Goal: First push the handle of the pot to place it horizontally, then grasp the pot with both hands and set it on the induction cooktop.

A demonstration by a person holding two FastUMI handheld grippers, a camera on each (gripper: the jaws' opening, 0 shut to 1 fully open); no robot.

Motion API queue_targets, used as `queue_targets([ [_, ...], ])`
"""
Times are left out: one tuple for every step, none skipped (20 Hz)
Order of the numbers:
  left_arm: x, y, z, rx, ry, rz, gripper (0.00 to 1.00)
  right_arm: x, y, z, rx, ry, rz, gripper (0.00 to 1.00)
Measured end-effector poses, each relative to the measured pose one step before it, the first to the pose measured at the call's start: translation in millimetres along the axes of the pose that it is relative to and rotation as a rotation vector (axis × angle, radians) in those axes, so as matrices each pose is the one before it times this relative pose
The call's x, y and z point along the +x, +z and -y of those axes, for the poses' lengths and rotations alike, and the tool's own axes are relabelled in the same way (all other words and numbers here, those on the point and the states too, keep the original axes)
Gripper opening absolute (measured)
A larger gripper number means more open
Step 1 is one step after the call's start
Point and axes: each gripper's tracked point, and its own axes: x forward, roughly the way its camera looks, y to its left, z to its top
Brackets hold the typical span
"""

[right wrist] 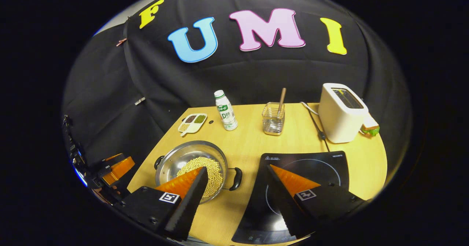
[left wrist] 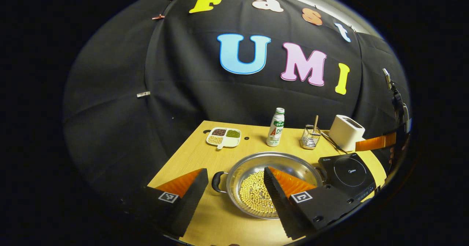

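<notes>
Looks like the very start, judging by the layout: pot [left wrist: 256, 165] of pale beans sitting on the wooden table [left wrist: 216, 224], just left of the induction cooktop [left wrist: 348, 172], near it but not on it. Left gripper [left wrist: 234, 169] hovering over the pot's left side with fingers spread wide, clamped on nothing. Right gripper [right wrist: 237, 167] hanging between pot and cooktop, fingers likewise wide apart and empty. Left handle [left wrist: 216, 182] sticking out toward the table's left edge, right handle [right wrist: 236, 178] pointing at the cooktop. Hard to call from here whether the handle push is done; probably not yet, with no contact anywhere. Next up, as a guess: nudging a handle until both sit level across, then closing one gripper on each handle and lifting evenly to avoid spilling beans. Short hop sideways onto the cooktop, but a tilt risk with that shallow rim. As for writing: bottle [left wrist: 276, 128] wearing a green and white label, print too small to trust; a small logo mid-cooktop, not legible; square coded tags on both grippers, no words. Toaster [left wrist: 346, 131] at the back, no visible branding.
</notes>
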Motion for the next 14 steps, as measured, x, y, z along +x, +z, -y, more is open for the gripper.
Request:
queue_targets([
  [7.38, -4.22, -4.7, -0.00901, -0.00211, -0.00545, 0.95, 14.13, -5.41, -6.74, -0.00488, 0.01238, -0.02331, 0.99],
  [7.65, -2.16, -5.35, -0.00233, -0.00093, -0.00316, 0.96, 12.41, -6.02, -4.08, -0.00468, 0.00983, -0.02299, 0.99],
  [7.91, -2.73, -4.68, 0.00104, -0.00296, -0.00197, 0.95, 12.9, -7.27, -1.13, -0.00342, 0.00213, -0.0255, 0.99],
  [7.74, 0.21, -2.88, 0.00173, -0.00962, 0.00242, 0.95, 12.86, -7.06, -0.11, 0.00221, 0.00005, -0.02739, 0.99],
  [8.27, -0.1, -2.36, 0.00186, -0.0077, 0.00393, 0.96, 10.25, -5.86, 1.64, 0.00259, -0.00556, -0.01922, 0.99],
  [8.66, 0.03, -1.22, 0.00349, -0.01145, 0.00174, 0.95, 8.0, -3.35, 0.01, 0.00171, 0.00006, -0.01326, 0.99],
  [9.03, -1.62, -2.16, 0.00521, -0.00658, 0.00006, 0.95, 10.13, -5.0, 0.24, 0.00298, -0.00098, -0.0163, 0.99],
  [9.35, -0.35, -2.08, 0.0043, -0.00736, -0.00463, 0.95, 9.34, -2.87, 0.81, 0.00434, 0.00026, -0.01199, 0.99],
  [10.36, -2.47, 0.82, 0.00343, -0.01298, -0.00302, 0.95, 8.83, -2.53, -1.51, 0.00542, 0.00109, -0.00986, 0.99],
  [9.18, -2.16, 0.08, 0.0032, -0.0124, -0.00745, 0.95, 7.8, -2.56, -0.4, 0.00176, 0.0, -0.00982, 0.99],
  [10.26, -4.4, 1.28, 0.0025, -0.02156, -0.01214, 0.95, 8.45, -3.82, 2.02, -0.00636, -0.00518, -0.00817, 0.99],
  [10.36, -6.23, 2.23, 0.00125, -0.02344, -0.02367, 0.95, 5.55, -1.92, 0.28, -0.00623, -0.00308, -0.00612, 0.99],
  [10.03, -9.8, 3.78, -0.00511, -0.03971, -0.03486, 0.96, 6.11, -3.35, 0.55, -0.00739, -0.00996, -0.00597, 0.99],
  [7.31, -8.79, 2.11, -0.0054, -0.02538, -0.0321, 0.96, 4.71, -1.79, 1.38, -0.00391, -0.00719, -0.00665, 0.99],
])
